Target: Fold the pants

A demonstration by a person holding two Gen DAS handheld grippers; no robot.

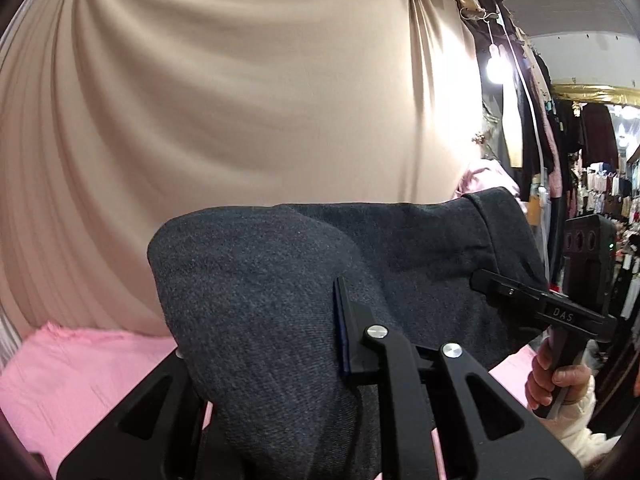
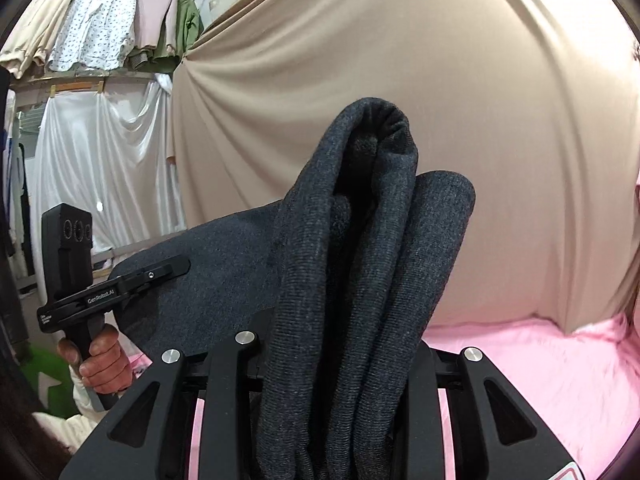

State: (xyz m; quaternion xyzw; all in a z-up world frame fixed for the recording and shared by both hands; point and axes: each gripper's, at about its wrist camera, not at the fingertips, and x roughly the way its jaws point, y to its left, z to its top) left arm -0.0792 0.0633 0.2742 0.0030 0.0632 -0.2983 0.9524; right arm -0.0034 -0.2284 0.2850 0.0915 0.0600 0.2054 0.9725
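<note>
Dark grey pants hang lifted between both grippers, above the pink cover. My left gripper is shut on one end of the pants. Cloth drapes over one finger, and the other finger's blue pad presses on the fabric. My right gripper is shut on a thick, folded bunch of the pants that stands up between its fingers. Each view shows the other gripper clamped on the stretched edge: the right gripper at the right, the left gripper at the left, each held by a hand.
A beige curtain fills the background close behind. The pink cover lies over the surface below. Hanging clothes and a white sheet are at the left. A bright bulb and shop racks are at the right.
</note>
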